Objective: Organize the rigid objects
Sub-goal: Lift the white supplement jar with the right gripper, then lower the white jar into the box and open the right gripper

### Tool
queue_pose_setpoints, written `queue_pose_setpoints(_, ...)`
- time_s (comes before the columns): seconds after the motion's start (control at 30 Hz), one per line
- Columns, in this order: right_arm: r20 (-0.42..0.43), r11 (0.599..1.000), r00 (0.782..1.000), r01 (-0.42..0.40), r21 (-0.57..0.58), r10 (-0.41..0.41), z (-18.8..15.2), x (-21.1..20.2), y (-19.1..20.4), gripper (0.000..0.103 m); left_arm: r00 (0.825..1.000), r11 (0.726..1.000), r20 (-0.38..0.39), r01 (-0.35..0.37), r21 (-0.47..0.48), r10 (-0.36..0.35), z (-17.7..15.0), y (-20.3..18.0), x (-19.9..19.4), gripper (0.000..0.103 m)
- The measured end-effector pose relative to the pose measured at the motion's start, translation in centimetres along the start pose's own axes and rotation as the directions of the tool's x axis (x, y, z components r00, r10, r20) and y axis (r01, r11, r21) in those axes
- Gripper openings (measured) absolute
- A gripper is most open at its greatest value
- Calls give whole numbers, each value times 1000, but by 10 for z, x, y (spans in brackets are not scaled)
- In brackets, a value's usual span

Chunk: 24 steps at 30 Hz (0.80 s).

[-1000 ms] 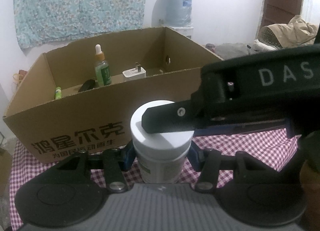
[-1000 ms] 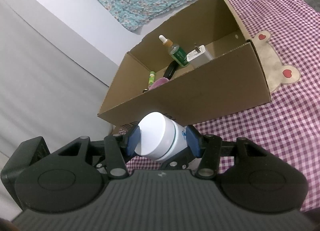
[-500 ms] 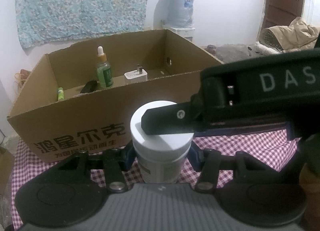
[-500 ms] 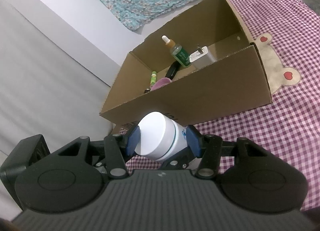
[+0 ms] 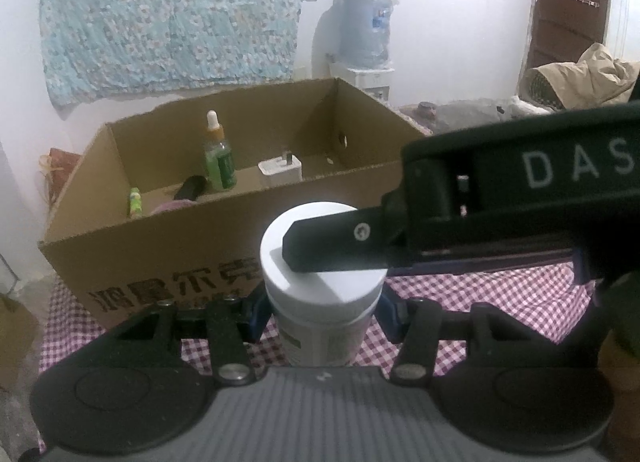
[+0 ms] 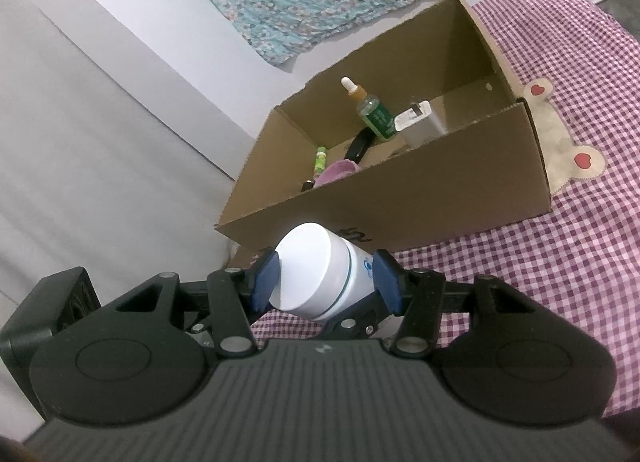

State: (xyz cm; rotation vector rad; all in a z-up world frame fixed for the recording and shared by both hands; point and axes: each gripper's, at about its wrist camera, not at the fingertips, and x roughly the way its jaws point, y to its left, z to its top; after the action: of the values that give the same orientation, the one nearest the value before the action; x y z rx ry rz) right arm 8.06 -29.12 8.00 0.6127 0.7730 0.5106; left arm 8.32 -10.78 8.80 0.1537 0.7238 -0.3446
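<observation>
Jar [image 5: 320,294] looks rigid, smooth, probably light; we see left claw [image 5: 320,314] pinching its body, right claw [image 6: 326,276] pinching its lid.

A lived-in room of a home, looks like a bedroom: purple-and-white checked bedcover [image 6: 560,254] with a bear patch stitched on, a floral blue cloth [image 5: 176,21] hanging on the white wall, a water dispenser with its big blue bottle [image 5: 366,31] in the corner, a brown wooden door [image 5: 572,1], and a rumpled tan jacket [image 5: 592,79] piled beside it.
</observation>
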Motion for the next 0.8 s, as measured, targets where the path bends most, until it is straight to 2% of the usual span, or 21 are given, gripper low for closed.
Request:
queue_pose_setpoints(0.2, 33, 999, 999, -29, -44, 31, 8, -11, 21, 53, 998, 1000, 62, -11, 13, 10, 15, 4, -23, 54)
queue_pose_setpoints(0.4, 79, 991, 995, -58, -122, 68, 33, -20, 48, 54, 991, 999, 130, -21, 40, 16, 48, 13, -40, 54)
queue_pose_setpoints(0.47, 86, 988, 994, -61, -143, 74, 45, -21, 54, 56, 990, 999, 138, -4, 41, -1, 61, 17, -41, 54)
queue_pose_setpoints(0.67, 103, 980, 992, -53, -192, 74, 91, -21, 64, 57, 988, 998, 151, 15, 59, -24, 107, 22, -25, 54)
queue_pose_setpoints(0.8, 116, 977, 992, -25, -212, 51, 128, -15, 58, 57, 989, 996, 120, 82, 32, -85, 141, 33, 3, 54)
